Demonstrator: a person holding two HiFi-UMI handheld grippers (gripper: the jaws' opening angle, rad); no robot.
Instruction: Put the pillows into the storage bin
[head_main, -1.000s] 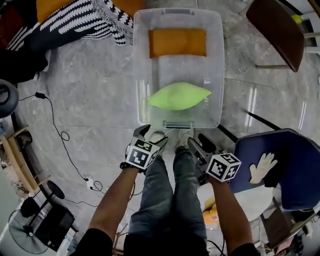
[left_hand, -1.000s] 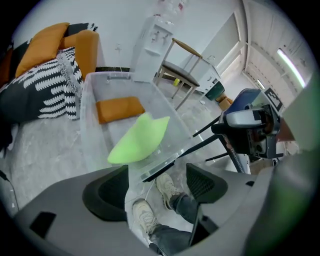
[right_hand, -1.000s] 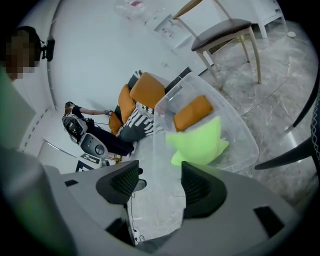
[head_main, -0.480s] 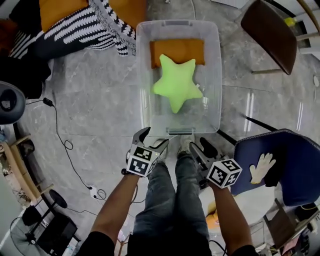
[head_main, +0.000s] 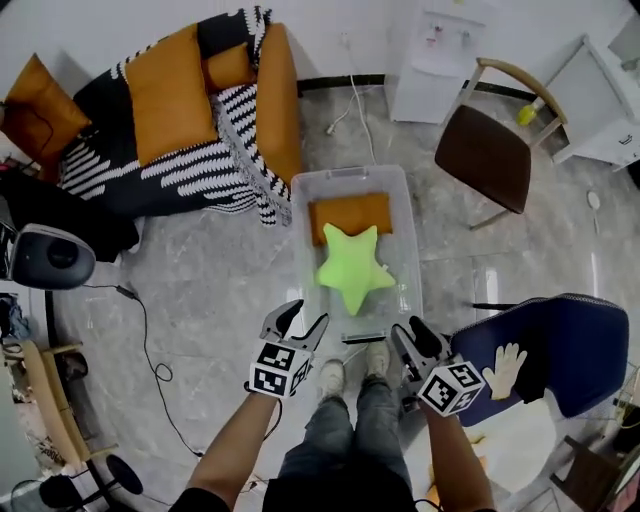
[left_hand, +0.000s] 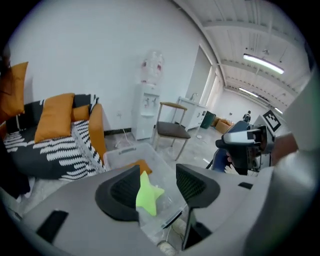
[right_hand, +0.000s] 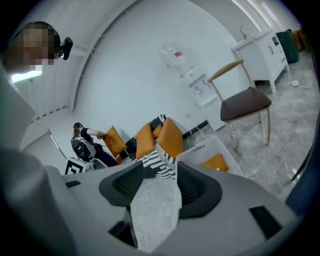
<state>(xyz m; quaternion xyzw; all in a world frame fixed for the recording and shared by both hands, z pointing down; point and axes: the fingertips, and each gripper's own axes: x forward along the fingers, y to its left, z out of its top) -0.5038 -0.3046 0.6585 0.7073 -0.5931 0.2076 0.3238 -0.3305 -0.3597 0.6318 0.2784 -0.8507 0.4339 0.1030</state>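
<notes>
A clear storage bin (head_main: 303, 282) stands on the grey floor ahead of the person's feet. Inside, a green star pillow (head_main: 352, 270) lies partly over an orange pillow (head_main: 350, 212). My left gripper (head_main: 301, 320) hovers just short of the bin's near left corner, its jaws closing with nothing between them. My right gripper (head_main: 411, 334) hangs by the near right corner, also closing on nothing. In the left gripper view the star pillow (left_hand: 147, 195) shows between the left gripper (left_hand: 157, 192) jaws, far off in the bin (left_hand: 125, 152). The right gripper (right_hand: 157, 187) looks toward the sofa (right_hand: 159, 160).
A striped sofa (head_main: 150, 170) with more orange pillows (head_main: 178, 92) stands at the upper left. A brown chair (head_main: 490, 155) is beyond the bin on the right. A blue chair (head_main: 570, 345) with a white glove (head_main: 505, 368) is close on the right. A cable (head_main: 150, 330) runs across the floor at left.
The green star pillow, edge-on over the bin a second ago, now lies flat inside it. The head view has lifted and takes in the sofa. Both grippers' jaws have narrowed.
</notes>
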